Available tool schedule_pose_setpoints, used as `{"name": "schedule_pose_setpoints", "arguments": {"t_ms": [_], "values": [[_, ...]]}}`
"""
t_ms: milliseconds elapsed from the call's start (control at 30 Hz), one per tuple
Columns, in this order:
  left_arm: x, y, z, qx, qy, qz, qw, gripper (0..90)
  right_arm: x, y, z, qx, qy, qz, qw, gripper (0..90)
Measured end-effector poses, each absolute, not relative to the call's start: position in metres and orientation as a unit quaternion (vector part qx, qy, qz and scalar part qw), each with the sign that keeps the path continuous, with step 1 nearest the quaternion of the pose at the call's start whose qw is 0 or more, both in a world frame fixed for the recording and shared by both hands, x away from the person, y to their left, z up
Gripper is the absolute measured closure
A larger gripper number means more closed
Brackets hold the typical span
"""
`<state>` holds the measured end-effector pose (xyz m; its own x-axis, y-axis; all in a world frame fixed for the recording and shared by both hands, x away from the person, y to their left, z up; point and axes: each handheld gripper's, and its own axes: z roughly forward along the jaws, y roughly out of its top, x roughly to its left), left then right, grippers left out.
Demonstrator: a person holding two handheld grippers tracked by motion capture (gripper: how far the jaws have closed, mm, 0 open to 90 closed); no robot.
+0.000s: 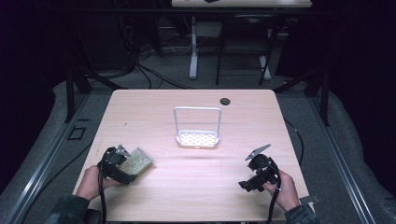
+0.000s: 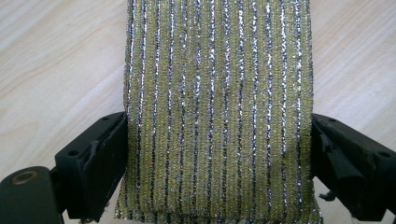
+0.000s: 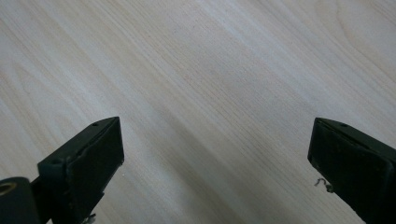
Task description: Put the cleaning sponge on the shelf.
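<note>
A yellow-green scouring pad (image 1: 139, 161) with silver stripes lies on the wooden table (image 1: 196, 186) at the front left. My left gripper (image 1: 130, 168) is open around it. In the left gripper view the pad (image 2: 218, 93) runs up between the two black jaws, its side edges right against the pads (image 2: 109, 154); the jaws stand wide apart. At the front right, my right gripper (image 1: 250, 173) is open over bare wood. The right gripper view has its jaws (image 3: 215, 126) spread wide with nothing between them.
A small white rack (image 1: 197, 138) with a perforated base and a tall wire hoop stands at the table's middle. A dark round hole (image 1: 225, 101) sits near the far edge. Behind the table are a desk leg, cables and dark frames.
</note>
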<state>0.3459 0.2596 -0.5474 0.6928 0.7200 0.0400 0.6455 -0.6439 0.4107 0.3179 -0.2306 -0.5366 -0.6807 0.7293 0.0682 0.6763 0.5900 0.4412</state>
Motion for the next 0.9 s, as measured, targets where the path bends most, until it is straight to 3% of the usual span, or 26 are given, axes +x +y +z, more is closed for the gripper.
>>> {"name": "schedule_pose_setpoints", "arguments": {"t_ms": [900], "values": [[0.340,0.215,-0.537,0.913,0.335,0.090,0.215,9.8,0.317,-0.230,-0.536,0.390,0.893,0.217,0.062,3.1]]}}
